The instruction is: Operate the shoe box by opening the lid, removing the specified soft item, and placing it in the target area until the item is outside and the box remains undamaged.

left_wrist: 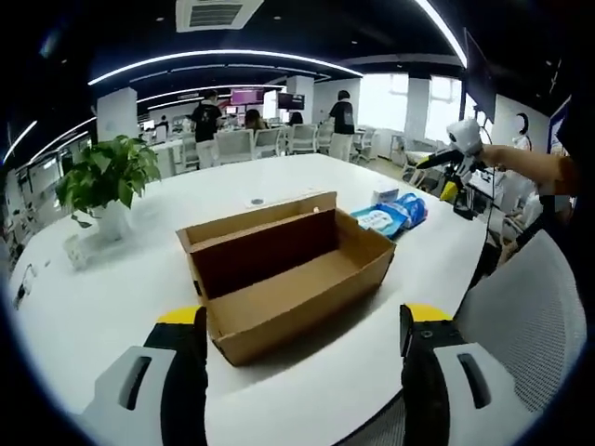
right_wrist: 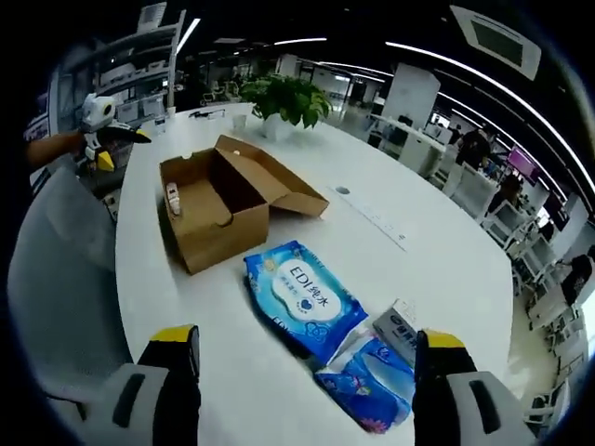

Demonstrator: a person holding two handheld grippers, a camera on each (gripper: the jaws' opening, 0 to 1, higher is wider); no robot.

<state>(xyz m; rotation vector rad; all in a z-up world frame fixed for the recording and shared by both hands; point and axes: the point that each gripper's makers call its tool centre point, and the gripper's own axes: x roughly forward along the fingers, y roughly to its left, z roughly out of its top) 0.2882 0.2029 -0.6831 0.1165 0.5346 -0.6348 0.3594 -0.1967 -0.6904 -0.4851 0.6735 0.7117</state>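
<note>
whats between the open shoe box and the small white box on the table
In the right gripper view, the blue wet-wipes pack lies between the shoe box and the small white box, with a second blue packet just below it.

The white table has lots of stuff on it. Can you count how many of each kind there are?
Cardboard shoe box, lid open: 1
Blue soft packs: 2
Small white box: 1
Potted plant: 1
Total: 5 things on the white table
</note>
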